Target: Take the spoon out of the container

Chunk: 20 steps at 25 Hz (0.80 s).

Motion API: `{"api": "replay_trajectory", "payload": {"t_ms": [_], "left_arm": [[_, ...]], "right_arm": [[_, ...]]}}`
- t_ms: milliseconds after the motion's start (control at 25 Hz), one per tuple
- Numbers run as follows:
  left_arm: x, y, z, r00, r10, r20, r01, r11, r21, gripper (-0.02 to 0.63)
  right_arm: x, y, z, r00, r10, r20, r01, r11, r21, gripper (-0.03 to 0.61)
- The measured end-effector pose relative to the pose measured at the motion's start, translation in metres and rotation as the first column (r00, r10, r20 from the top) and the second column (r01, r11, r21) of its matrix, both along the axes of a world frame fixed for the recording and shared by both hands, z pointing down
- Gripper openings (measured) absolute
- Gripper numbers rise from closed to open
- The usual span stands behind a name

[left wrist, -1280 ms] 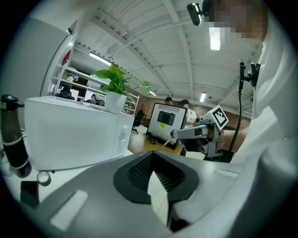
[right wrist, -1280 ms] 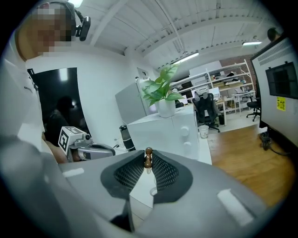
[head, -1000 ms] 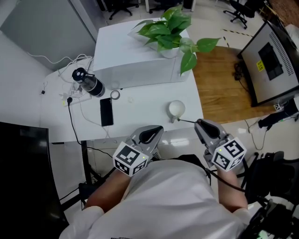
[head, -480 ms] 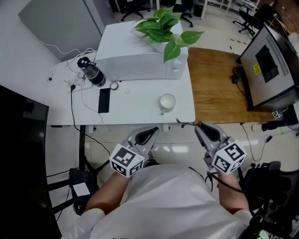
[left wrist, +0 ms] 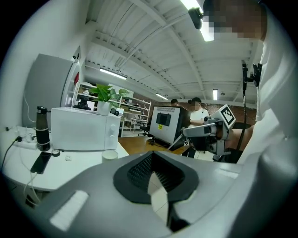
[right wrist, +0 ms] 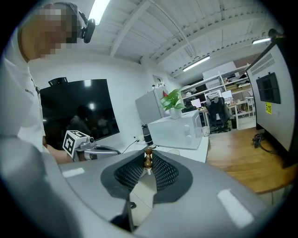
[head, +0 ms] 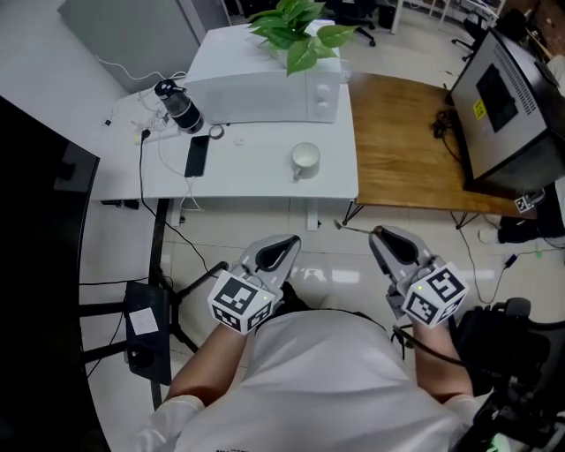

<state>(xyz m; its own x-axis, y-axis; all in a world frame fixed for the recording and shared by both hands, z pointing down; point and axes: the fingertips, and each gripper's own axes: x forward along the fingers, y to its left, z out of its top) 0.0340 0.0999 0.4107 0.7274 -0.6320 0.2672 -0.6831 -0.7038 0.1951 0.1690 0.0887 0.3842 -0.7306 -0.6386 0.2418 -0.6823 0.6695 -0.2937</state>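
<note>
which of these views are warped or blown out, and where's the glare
head view: evenly lit and fairly sharp, with soft glare patches on the shiny floor tiles. left gripper view: strong fisheye bend, black corners, ceiling lights blown out. right gripper view: same fisheye and dark corners, ceiling tube blown out, spoon crisp between the jaws.

Place: an open-plan office with a lab feel.
Furniture: a white table far centre, a wooden desk touching its right side, office chairs beyond.
Screens: a large monitor at far right; a big black screen at near left.
Tabletop: a white microwave with a potted plant on top, a phone, trailing cables.
Ceiling: exposed white beams with strip lights.
Background: stocked shelving; people by a monitor.
Floor: pale glossy tiles.
</note>
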Motion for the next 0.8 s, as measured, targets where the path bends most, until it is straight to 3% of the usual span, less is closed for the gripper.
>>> {"api": "replay_trajectory", "payload": {"t_ms": [360,800], "left_arm": [[-0.005,0.041,0.004,0.999,-0.03,-0.019,0.029,0.999,-0.018,0.003],[-0.027,0.044,0.003,0.998,0.046,-0.032,-0.048,0.997,-0.063,0.003]], "right_arm": [[-0.005,0.038,-0.005,0.999,-0.037,-0.038,0.038,0.999,0.022,0.057],[-0.036,0.047,-0.003,0.999,0.014,-0.046,-0.015,1.0,-0.021,0.057]]}}
